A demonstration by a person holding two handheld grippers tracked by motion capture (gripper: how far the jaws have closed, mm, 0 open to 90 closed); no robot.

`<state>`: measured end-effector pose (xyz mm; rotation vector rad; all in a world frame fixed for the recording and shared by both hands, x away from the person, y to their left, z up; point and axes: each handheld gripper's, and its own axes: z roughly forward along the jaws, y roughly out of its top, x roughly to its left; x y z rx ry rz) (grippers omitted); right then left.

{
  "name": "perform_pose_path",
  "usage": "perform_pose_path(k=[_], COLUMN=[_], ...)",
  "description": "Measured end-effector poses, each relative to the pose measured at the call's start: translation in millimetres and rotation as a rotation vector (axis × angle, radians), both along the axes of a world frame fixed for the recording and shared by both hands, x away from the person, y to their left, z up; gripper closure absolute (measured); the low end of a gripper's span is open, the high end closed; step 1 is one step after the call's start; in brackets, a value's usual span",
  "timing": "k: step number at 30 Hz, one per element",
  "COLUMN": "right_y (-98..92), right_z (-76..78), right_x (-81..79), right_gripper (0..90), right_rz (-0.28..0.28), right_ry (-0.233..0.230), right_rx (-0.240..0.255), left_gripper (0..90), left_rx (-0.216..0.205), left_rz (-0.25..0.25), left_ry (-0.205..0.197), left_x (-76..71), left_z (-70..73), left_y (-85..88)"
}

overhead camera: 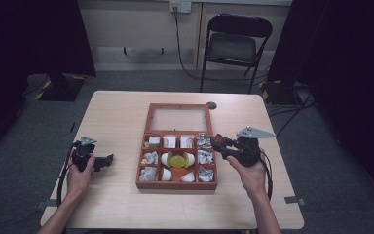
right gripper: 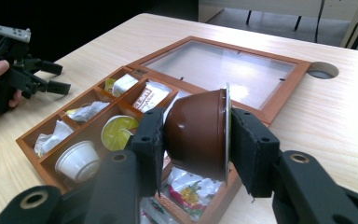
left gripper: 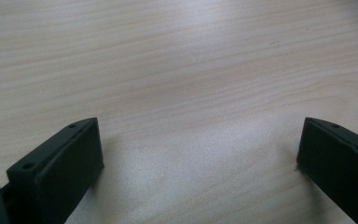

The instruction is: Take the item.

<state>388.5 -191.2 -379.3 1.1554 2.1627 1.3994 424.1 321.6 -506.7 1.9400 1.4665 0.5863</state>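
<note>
Right tool (tilted) clamping capsule

My right gripper is clamped on a brown capsule, above the right edge of the wooden box. At my nine o'clock the compartments are crowded: white cups, a yellow-lidded capsule and sachets. At twelve o'clock the box's open glass lid lies flat. From three to six o'clock, bare table. My left gripper, jaws wide apart, rests on open tabletop, well apart from the box at its three o'clock.
</note>
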Motion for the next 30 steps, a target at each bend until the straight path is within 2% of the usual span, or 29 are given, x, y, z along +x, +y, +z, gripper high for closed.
perform_pose_path(k=[20,30], right_y=[-38.5,-51.9], right_z=[-8.1,-22.4], right_x=[8.5,17.4], right_gripper=[56.6,56.5], right_rz=[-0.098,-0.147], right_ry=[0.018,0.05], right_rx=[-0.002,-0.014], left_gripper=[0.0,0.0], left_rx=[0.0,0.0], left_rz=[0.0,0.0], left_ry=[0.0,0.0], left_x=[0.0,0.0], left_z=[0.0,0.0], left_y=[0.0,0.0])
